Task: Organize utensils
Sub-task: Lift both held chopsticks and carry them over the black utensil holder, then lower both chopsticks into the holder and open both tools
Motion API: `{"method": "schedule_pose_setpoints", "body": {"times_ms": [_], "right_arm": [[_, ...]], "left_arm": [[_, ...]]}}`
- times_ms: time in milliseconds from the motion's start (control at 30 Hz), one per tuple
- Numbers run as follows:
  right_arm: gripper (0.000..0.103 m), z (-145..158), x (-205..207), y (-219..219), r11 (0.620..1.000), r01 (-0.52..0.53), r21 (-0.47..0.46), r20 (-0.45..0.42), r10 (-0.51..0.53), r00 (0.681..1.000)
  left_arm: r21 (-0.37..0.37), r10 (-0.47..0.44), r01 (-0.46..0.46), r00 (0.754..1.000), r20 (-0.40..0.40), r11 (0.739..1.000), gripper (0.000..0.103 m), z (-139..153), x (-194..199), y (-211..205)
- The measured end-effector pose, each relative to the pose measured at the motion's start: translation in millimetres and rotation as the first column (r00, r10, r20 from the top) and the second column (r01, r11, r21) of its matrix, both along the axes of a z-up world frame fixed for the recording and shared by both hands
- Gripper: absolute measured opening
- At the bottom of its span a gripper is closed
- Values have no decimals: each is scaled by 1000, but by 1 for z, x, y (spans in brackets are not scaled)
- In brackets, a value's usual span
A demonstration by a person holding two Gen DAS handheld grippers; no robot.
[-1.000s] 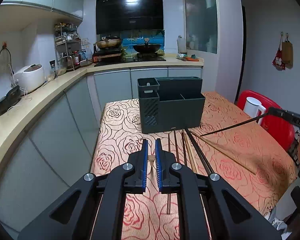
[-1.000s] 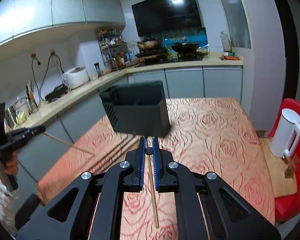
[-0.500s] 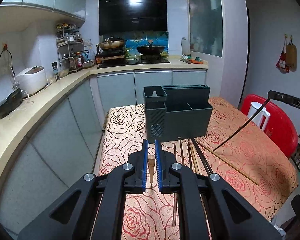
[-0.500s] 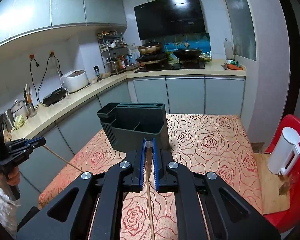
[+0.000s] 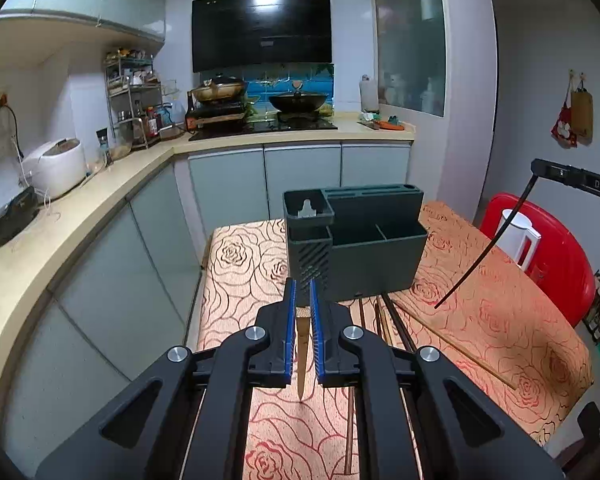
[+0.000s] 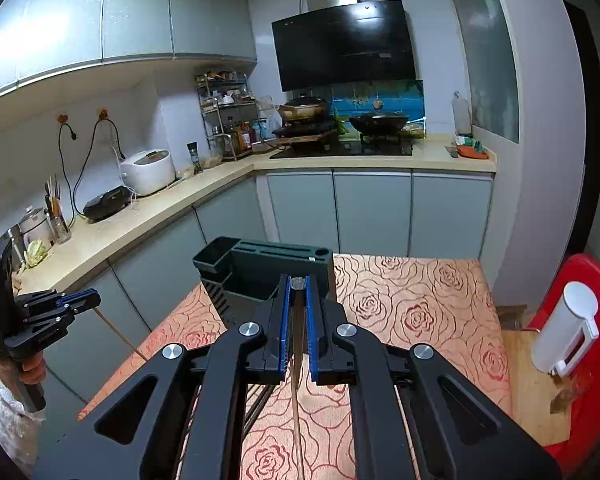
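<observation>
Both grippers pinched one chopstick each: the left gripper (image 5: 303,300) a pale chopstick (image 5: 302,354), the right gripper (image 6: 297,298) a dark one (image 6: 297,408), both hanging down, the caddy (image 5: 356,248) just ahead on the tabletop (image 5: 496,312).

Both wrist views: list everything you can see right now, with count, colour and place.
Organizer: one, dark grey, far end of table, compartments open on top.
Chopsticks on table: several, dark and wooden, lying in front of the organizer; exact count unclear.
Tablecloth: one, orange with rose pattern, covering the table.
Kettle: one, white, on the red chair.
Rice cooker: one, white, on the left counter.
Woks: two, dark, on the stove.
Range hood: one, black, above the stove.
Spice rack: one, metal, counter corner.
Left hand-held gripper: shut on a wooden chopstick.
Right hand-held gripper: shut on a dark chopstick.
</observation>
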State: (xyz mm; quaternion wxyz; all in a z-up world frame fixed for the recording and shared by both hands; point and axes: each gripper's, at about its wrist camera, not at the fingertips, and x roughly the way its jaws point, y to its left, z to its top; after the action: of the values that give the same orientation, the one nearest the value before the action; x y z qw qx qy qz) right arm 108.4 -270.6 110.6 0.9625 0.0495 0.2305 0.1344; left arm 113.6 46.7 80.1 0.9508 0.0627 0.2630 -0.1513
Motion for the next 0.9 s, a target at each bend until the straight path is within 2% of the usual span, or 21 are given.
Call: {"method": "schedule_pose_setpoints", "body": {"times_ms": [300,600,767,900], "right_arm": [[8,30,14,-1,1000,10,-15,38,-9,999],[8,56,36,-1,1000,29,-11,63,-28,998],[8,67,51,1,999,37,-12,71,-36,997],[8,71,65,3,999,47,-12,70,-46,996]], "left_arm": [[32,-33,31,998,52,999,7,45,20,-20],[-10,-52,53,991,124,999,7,104,59,-59],[-17,-55,59,985,164,998,7,120,80,-84],[-38,-51,58,984,169,998,7,120,99,-101]]}}
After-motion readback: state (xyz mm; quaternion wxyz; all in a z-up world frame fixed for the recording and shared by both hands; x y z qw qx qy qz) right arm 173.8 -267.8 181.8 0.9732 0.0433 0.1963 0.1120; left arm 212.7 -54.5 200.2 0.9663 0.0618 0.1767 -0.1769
